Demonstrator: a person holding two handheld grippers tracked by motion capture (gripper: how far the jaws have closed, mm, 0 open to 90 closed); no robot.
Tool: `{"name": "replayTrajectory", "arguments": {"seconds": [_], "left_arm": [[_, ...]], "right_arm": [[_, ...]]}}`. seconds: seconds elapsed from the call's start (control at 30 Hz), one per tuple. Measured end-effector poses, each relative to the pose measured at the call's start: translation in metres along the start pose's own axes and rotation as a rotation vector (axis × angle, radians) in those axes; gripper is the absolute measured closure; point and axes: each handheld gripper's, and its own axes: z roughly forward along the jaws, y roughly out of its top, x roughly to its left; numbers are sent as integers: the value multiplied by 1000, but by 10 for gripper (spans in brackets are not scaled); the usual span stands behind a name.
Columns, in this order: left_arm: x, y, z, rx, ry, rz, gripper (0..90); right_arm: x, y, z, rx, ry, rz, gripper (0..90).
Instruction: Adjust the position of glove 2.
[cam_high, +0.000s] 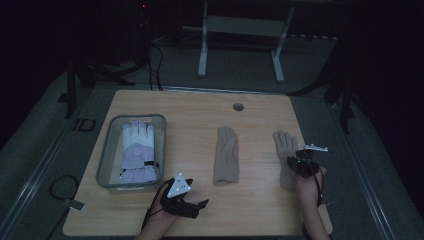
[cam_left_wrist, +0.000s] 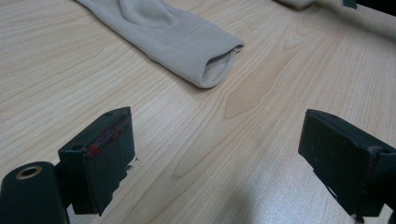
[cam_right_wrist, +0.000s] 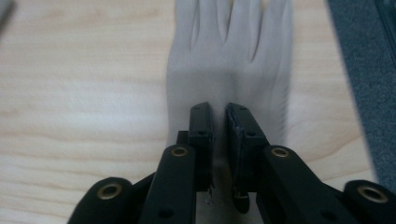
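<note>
Where right gripper (cam_right_wrist: 219, 135) hovers, beige glove (cam_right_wrist: 233, 60) lies flat (fingers spread).

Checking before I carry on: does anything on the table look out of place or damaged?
Nothing stands out. Two beige gloves, the middle glove and the right glove, lie flat on the table; a white glove sits in the clear bin. The right gripper is over the right glove, jaws nearly together.

On my table (cam_high: 200, 107) a bin (cam_high: 107, 150) sits at the left with a padded glove (cam_high: 137, 152) inside. A second glove (cam_high: 226, 155) lies mid-table, a third (cam_high: 285, 150) well to its right. My left gripper (cam_high: 197, 206) rests before the bin; my right gripper (cam_high: 299, 162) is over the third glove.
</note>
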Motion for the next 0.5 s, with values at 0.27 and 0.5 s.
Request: {"name": "replayTrajectory", "arguments": {"seconds": [0.27, 0.5], "left_arm": [[0, -1, 1, 4, -4, -1, 108], [1, 0, -1, -3, 4, -7, 103]], "right_arm": [[-2, -2, -4, -22, 81, -64, 596], [-16, 8, -8, 4, 127, -193, 576]]}}
